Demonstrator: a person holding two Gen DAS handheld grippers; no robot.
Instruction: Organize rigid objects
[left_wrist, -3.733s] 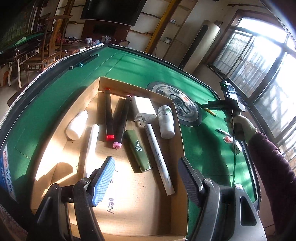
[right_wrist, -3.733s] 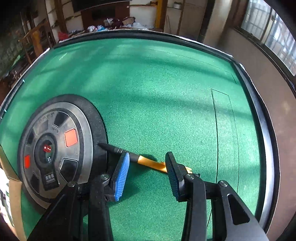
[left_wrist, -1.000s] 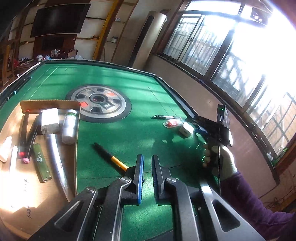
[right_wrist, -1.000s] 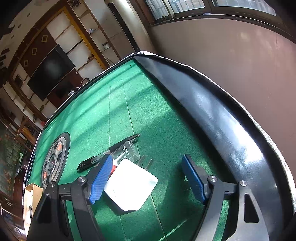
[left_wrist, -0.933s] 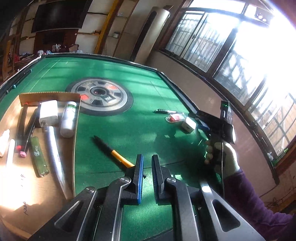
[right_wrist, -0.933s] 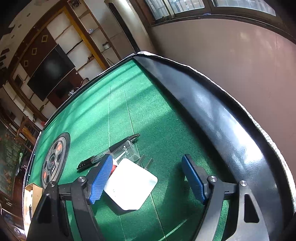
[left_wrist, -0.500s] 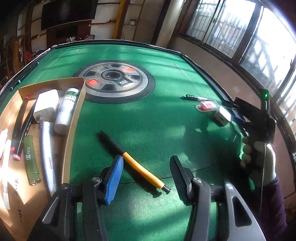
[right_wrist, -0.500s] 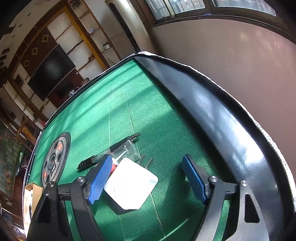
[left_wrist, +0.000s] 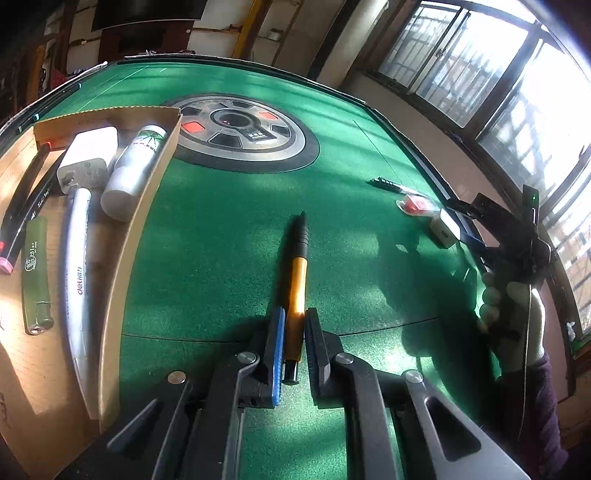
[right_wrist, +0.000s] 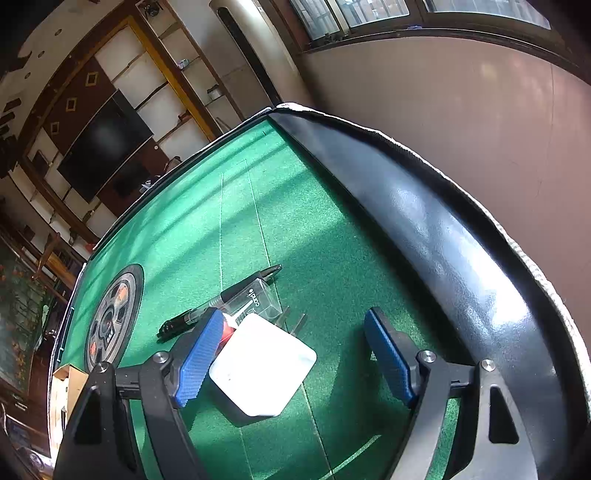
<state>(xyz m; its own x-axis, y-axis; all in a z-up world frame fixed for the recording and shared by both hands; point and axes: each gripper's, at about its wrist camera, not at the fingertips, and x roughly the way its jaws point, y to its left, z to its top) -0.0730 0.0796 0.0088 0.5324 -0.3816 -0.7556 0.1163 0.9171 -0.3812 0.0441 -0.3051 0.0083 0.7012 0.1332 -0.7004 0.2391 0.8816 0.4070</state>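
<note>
Pinching the orange-and-black pen (left_wrist: 298, 284) near its back end: left gripper (left_wrist: 294, 345), pads closed tight on the barrel, black tip pointing away over the green felt table (left_wrist: 229, 229). Pen sits low over the felt, can't tell if it's touching or just lifted.

Cardboard box (left_wrist: 122, 258) just left of it, holding a white bottle (left_wrist: 131, 173), white charger (left_wrist: 86, 158), white deli marker (left_wrist: 75, 280), green lighter (left_wrist: 35, 273) and two dark markers (left_wrist: 22, 206).

Right gripper (right_wrist: 291, 363) spread wide, nothing pressed; white square adapter (right_wrist: 264, 369) lies between its fingers, close to the left pad. Just beyond that: a clear case (right_wrist: 255, 299) with something red inside, and a black pen (right_wrist: 218, 302) beside it. Gloved hand (left_wrist: 511, 314) holds the right gripper near the table's black rim (right_wrist: 424, 236)
</note>
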